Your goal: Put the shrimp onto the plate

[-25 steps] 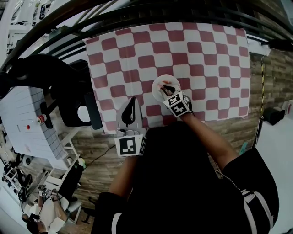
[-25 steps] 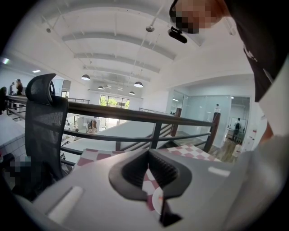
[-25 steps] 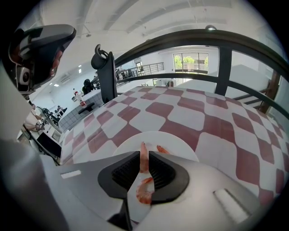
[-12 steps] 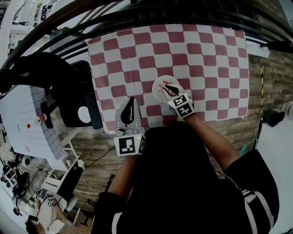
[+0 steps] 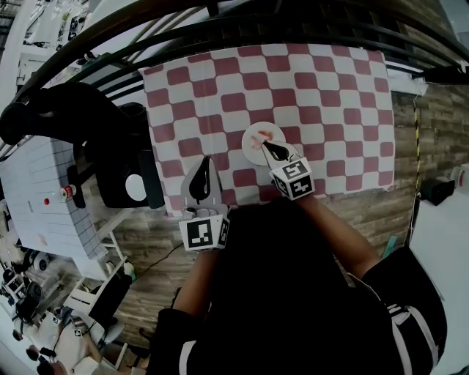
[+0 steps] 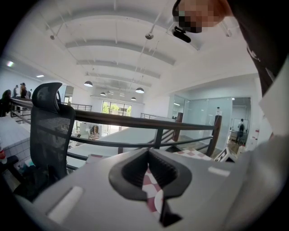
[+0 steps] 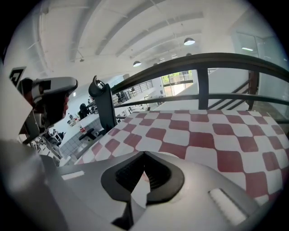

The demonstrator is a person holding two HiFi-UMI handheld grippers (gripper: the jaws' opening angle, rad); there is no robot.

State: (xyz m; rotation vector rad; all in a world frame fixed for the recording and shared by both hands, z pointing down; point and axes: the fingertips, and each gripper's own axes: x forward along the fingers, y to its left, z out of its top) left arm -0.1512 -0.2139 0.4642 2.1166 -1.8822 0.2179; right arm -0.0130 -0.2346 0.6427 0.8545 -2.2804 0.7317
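Observation:
A small white plate (image 5: 250, 149) sits on the red-and-white checked cloth (image 5: 322, 88), near its front middle. The pinkish shrimp (image 5: 264, 135) lies on the plate. My right gripper (image 5: 267, 146) is shut and holds nothing; its tip hangs over the plate's near edge, just short of the shrimp. Its own view looks along the shut right gripper (image 7: 142, 175) across the cloth (image 7: 212, 135). My left gripper (image 5: 208, 162) is also shut and empty, over the cloth's front left part, away from the plate. Through the narrow slit of the left gripper (image 6: 149, 178) only checked cloth shows.
The cloth's front edge (image 5: 242, 199) runs just under both grippers, with wooden floor (image 5: 146, 234) below it. A black office chair (image 5: 110, 146) stands left of the table. A dark railing (image 5: 220, 22) crosses behind the table's far side.
My right gripper has drawn back toward me from over the plate's middle, and the shrimp now shows lying on the plate. The left gripper has barely moved.

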